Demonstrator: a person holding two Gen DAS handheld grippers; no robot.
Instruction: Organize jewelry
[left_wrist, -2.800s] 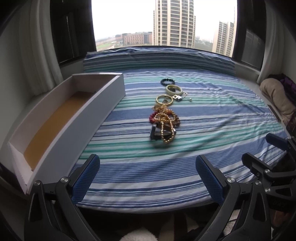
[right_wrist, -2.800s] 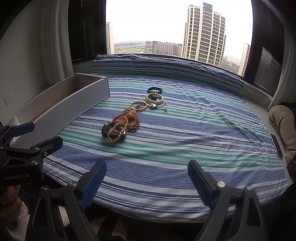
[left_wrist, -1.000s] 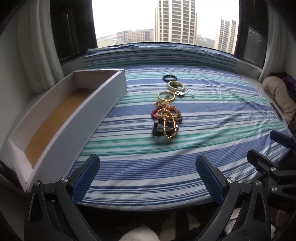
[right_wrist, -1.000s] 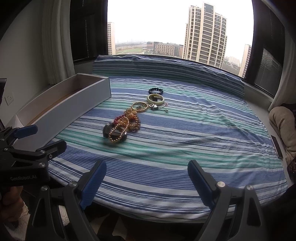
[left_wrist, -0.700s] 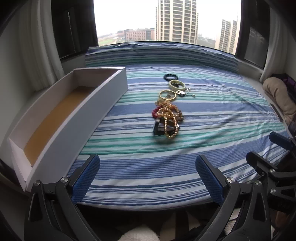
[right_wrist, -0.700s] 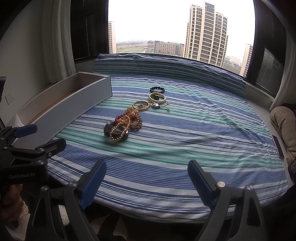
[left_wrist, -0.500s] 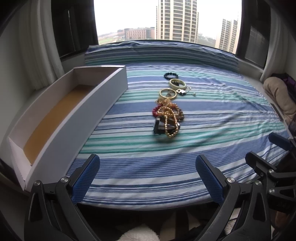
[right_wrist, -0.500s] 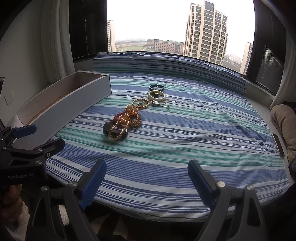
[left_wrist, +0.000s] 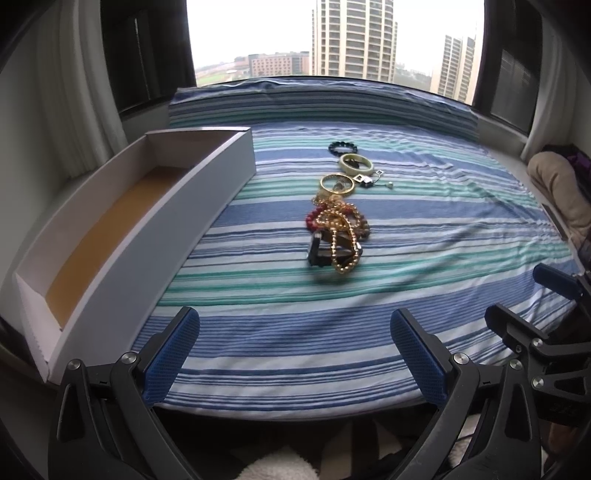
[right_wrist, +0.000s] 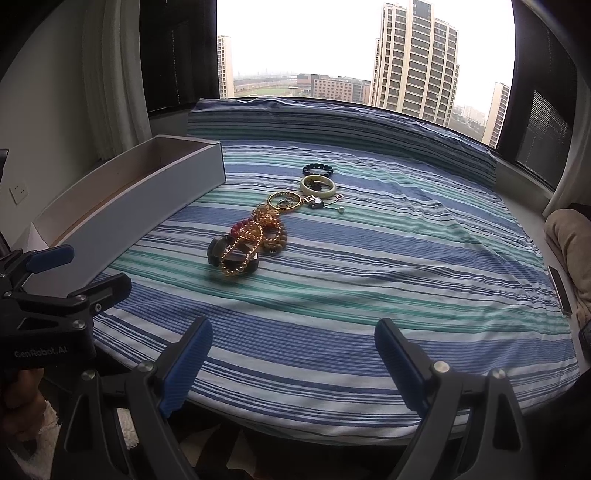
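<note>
Both wide open and empty: left hand-held gripper (left_wrist: 295, 354) and right hand-held gripper (right_wrist: 293, 356), each poised short of the near edge of the blue-and-green striped bed (left_wrist: 424, 236), well apart from the jewellery. Nothing picked up yet.

Laid in a line up the middle of the bed: nearest, a tangled heap of gold, red and amber bead strands draped over a dark band (left_wrist: 338, 236); beyond it a thin gold bangle (left_wrist: 337, 183); just right of that a small dark pendant on a fine chain (left_wrist: 365, 180); then a pale cream bangle (left_wrist: 356, 164); farthest, a dark beaded bracelet (left_wrist: 342, 148). To the left of the line, near but not touching: a long white open box with a tan floor (left_wrist: 221, 173), holding nothing visible.

Probably best to begin with the loose rigid rings rather than the heap. For a bangle: come down over the rim, one finger inside the ring and one outside, then close gently. Soft bedding likely to give underfoot, so press lightly. For the heap: likely to lift as a clump and trail strands; better to pinch one strand, raise slowly, and steady the rest with the other hand-held gripper. Lower into the box before releasing, not drop.
</note>
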